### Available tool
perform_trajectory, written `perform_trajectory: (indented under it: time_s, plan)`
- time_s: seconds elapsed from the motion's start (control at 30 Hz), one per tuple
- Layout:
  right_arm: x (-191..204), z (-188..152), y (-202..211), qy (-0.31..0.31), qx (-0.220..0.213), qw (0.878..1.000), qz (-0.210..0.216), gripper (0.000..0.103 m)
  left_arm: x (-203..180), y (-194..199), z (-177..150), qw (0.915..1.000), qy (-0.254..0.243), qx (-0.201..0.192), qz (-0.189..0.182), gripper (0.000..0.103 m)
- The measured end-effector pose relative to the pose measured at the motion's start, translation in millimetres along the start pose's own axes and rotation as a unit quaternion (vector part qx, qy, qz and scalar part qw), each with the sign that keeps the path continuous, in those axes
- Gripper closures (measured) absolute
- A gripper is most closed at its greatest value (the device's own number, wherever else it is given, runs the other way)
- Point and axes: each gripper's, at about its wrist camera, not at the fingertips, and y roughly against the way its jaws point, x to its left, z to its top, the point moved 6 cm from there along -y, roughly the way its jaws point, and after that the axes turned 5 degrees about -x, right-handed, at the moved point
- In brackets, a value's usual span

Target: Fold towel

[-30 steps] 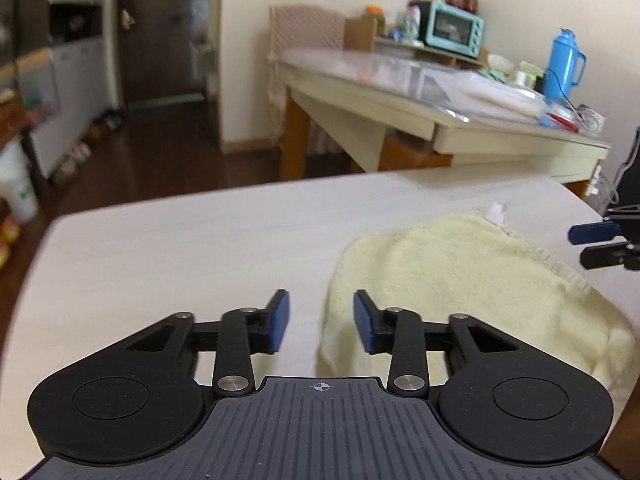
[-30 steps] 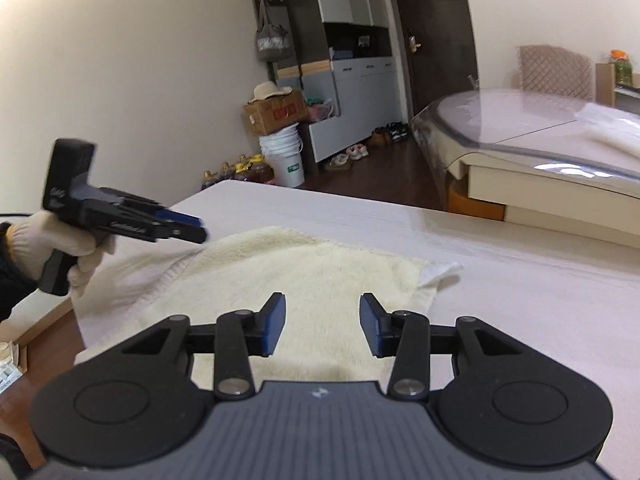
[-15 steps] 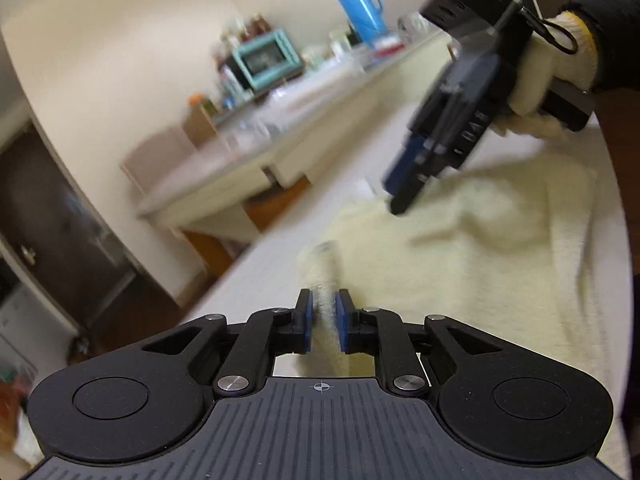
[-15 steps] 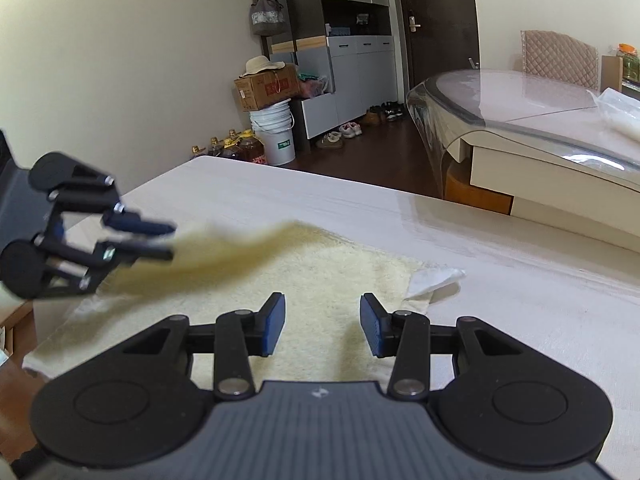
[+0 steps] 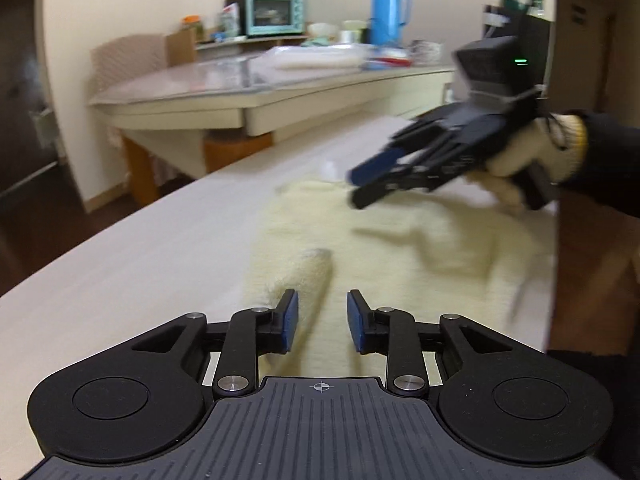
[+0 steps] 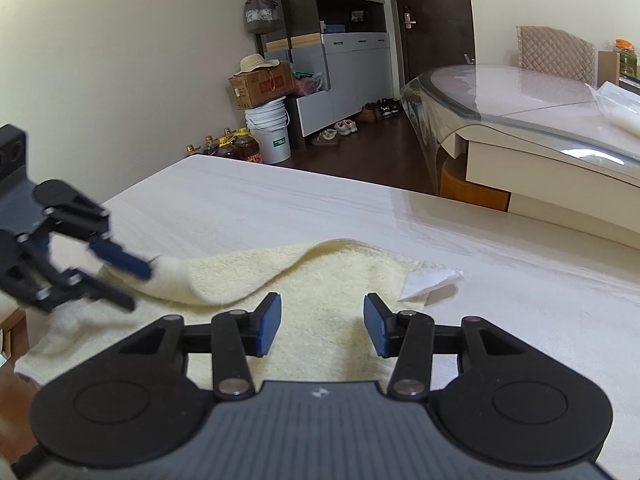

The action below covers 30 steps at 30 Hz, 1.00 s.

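Observation:
A pale yellow towel [image 6: 320, 280] lies on the light wooden table [image 6: 280, 208], its near-left corner lifted and folded over the rest. In the left wrist view this rolled corner [image 5: 308, 272] rests against the left pad of my left gripper [image 5: 322, 320]. Those jaws are opening and no longer pinch it. The right wrist view shows the left gripper [image 6: 138, 286] at the left, with the corner at its upper fingertip. My right gripper [image 6: 322, 320] hovers over the towel's middle, jaws opening with nothing between them. From the left it appears as the right gripper [image 5: 354, 189] in a gloved hand [image 5: 532, 156].
A white label [image 6: 430, 282] sticks out at the towel's far corner. Beyond stands a second table [image 5: 240, 92] with a glass top, a teal oven [image 5: 274, 14] and a blue flask [image 5: 386, 10]. A bucket [image 6: 270, 136], a box and shoes sit on the floor.
Half a second ago the left jaws were shut on the towel corner; now they stand apart beside it. The corner has been carried inward over the towel. The right gripper's jaws are slightly wider.

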Motion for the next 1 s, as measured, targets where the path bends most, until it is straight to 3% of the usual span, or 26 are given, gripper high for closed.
perform_trajectory:
  time_s: [0.13,0.27,0.33,0.43,0.57,0.63,0.73,0.83,0.93,1.0]
  plan:
    - [2.6,0.4,-1.7,0.000,-0.001,1.000,0.003,0.053,20.6,8.7,3.8,0.9982,0.046,-0.020,0.033,0.072]
    - [6.2,-0.8,-2.7,0.003,0.001,1.000,0.006,0.052,38.7,-2.8,7.3,0.9954,0.076,0.000,0.059,0.072]
    - [5.5,-1.8,-3.7,0.002,0.003,1.000,0.005,0.051,37.6,-9.5,5.8,0.9959,0.079,0.017,0.042,0.073]
    - [4.2,-2.4,-3.5,0.000,0.003,1.000,0.003,0.051,12.7,-12.5,4.0,0.9982,0.047,0.035,-0.012,0.072]
    - [2.6,-3.5,-4.6,0.000,0.005,1.000,0.003,0.051,-7.7,-12.8,-1.2,0.9986,0.018,0.041,-0.027,0.073]
    - [2.4,-3.2,-5.5,-0.002,0.004,1.000,0.004,0.051,-9.3,-10.5,-1.2,0.9988,0.017,0.035,-0.029,0.084]
    - [4.3,-2.4,-5.7,-0.001,0.001,1.000,0.007,0.051,-3.3,-2.6,5.0,0.9998,0.007,0.016,0.004,0.089]
    - [5.5,-1.6,-6.3,0.000,-0.001,1.000,0.006,0.051,15.6,2.6,14.8,0.9982,-0.001,-0.003,0.060,0.090]
    - [4.8,0.4,-5.8,-0.004,-0.005,1.000,0.005,0.051,46.9,6.8,26.2,0.9897,0.000,-0.028,0.140,0.090]
    - [5.5,1.3,-5.4,-0.004,-0.006,1.000,0.005,0.051,78.3,7.9,30.7,0.9717,-0.001,-0.040,0.233,0.090]
